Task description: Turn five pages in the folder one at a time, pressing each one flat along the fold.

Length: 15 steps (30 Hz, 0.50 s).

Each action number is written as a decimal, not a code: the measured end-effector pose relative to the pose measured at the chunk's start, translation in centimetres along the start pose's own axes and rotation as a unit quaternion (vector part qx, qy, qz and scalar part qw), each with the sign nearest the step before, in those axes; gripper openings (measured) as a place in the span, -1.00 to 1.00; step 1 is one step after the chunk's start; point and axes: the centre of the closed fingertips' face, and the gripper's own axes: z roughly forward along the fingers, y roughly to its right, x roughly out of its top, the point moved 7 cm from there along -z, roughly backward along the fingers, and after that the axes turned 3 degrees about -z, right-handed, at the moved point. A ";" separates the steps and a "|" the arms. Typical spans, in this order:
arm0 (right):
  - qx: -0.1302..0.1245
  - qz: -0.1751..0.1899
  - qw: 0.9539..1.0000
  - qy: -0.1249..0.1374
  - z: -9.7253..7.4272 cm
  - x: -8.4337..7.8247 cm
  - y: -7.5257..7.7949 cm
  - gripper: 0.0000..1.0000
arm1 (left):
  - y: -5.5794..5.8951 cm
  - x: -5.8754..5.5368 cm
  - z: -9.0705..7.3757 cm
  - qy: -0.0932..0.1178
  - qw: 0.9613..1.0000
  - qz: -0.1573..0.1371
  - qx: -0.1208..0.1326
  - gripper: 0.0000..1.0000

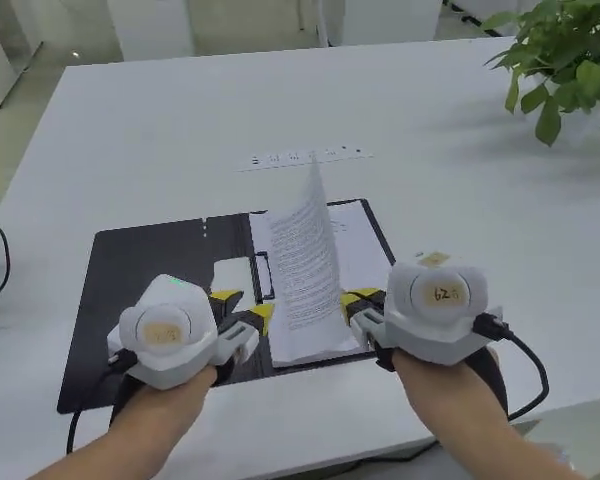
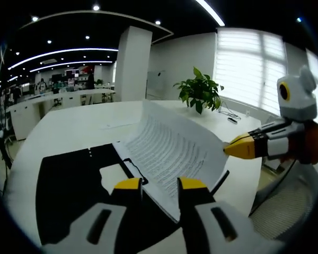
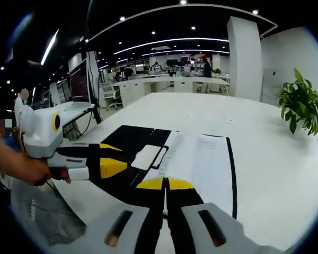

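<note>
— White table [image 1: 460, 200], front edge: black folder [image 1: 140, 270] is laid open, one page [image 1: 305, 260] raised upright.
— Page's edge is seen pinched by the right tool [image 2: 229, 148] in the left gripper view; left tool [image 2: 160, 186] is held parted, empty.

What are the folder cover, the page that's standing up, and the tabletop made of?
The folder cover is probably plastic or coated board: matte black, lying flat and stiff. The lifted page is thin white printed paper; it curves as it stands. The tabletop is likely smooth pale laminate or painted board, with a faint sheen and no grain.
</note>
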 end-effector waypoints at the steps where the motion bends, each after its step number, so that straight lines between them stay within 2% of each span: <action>1: 0.007 -0.004 1.000 0.002 0.3 0.3 -0.6 -1.00 | -0.4 0.0 -0.5 0.003 1.000 0.000 0.004 -0.50; 7: 0.045 -0.019 0.999 0.007 2.0 1.6 -3.7 -1.00 | -2.8 0.3 -3.0 0.020 0.999 -0.008 0.029 -0.48; 15: 0.087 -0.029 0.996 0.002 4.5 2.6 -7.2 -1.00 | -6.0 0.7 -6.3 0.035 0.997 -0.010 0.069 -0.48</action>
